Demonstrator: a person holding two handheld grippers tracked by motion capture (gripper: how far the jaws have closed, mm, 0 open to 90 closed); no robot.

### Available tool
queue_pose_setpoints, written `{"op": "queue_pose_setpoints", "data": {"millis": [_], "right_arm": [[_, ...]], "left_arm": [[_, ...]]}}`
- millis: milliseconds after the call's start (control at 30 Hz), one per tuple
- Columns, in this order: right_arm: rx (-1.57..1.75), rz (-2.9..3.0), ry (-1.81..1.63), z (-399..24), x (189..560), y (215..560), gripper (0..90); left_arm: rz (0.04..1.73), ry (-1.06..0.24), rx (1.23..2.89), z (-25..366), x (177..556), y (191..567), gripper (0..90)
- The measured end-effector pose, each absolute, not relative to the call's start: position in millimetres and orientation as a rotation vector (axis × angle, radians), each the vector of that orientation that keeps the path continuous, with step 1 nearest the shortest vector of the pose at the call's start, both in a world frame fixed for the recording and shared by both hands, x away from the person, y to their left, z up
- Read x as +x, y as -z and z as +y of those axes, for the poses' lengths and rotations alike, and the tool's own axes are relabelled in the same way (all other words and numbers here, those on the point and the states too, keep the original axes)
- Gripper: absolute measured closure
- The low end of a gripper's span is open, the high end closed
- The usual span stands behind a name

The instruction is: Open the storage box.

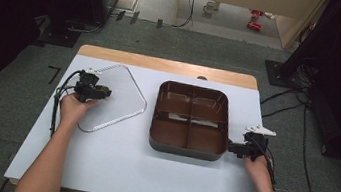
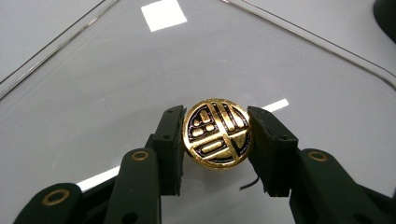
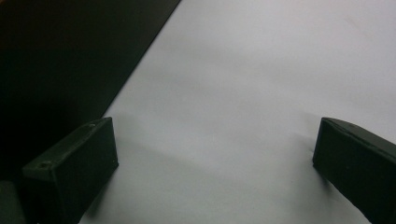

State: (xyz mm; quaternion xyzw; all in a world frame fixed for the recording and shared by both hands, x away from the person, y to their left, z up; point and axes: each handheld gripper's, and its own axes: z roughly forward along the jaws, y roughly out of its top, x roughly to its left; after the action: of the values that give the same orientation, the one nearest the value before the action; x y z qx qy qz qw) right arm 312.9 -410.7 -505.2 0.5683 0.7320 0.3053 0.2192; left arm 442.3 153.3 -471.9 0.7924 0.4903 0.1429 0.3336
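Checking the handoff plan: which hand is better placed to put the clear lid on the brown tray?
Left: its tongs are shut on the lid's gold knob. The right tongs are open beside the tray.

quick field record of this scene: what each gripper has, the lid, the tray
left gripper: shut on the gold knob, one jaw at each side
gold knob: round, dark raised pattern, on the clear lid
clear lid: flat on the white table, left of the brown tray
brown tray: four compartments, nothing seen inside
right gripper: open, nothing between the jaws, beside the tray's right edge
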Motion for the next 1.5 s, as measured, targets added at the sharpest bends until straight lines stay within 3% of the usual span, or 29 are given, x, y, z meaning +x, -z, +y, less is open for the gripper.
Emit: {"op": "queue_pose_setpoints", "data": {"millis": [500, 967, 1500], "right_arm": [[1.572, 2.025, -0.844, -410.7, 312.8, 505.2, 0.0], [1.572, 2.025, -0.844, -410.7, 312.8, 505.2, 0.0], [1.571, 2.025, -0.844, -410.7, 312.8, 505.2, 0.0]], "left_arm": [[1.245, -0.378, 2.025, 157.6, 434.6, 451.7, 41.6], [1.157, -0.375, 2.020, 139.7, 412.0, 421.3, 36.2], [0.997, -0.265, 2.043, 98.4, 380.1, 431.1, 27.0]]}}
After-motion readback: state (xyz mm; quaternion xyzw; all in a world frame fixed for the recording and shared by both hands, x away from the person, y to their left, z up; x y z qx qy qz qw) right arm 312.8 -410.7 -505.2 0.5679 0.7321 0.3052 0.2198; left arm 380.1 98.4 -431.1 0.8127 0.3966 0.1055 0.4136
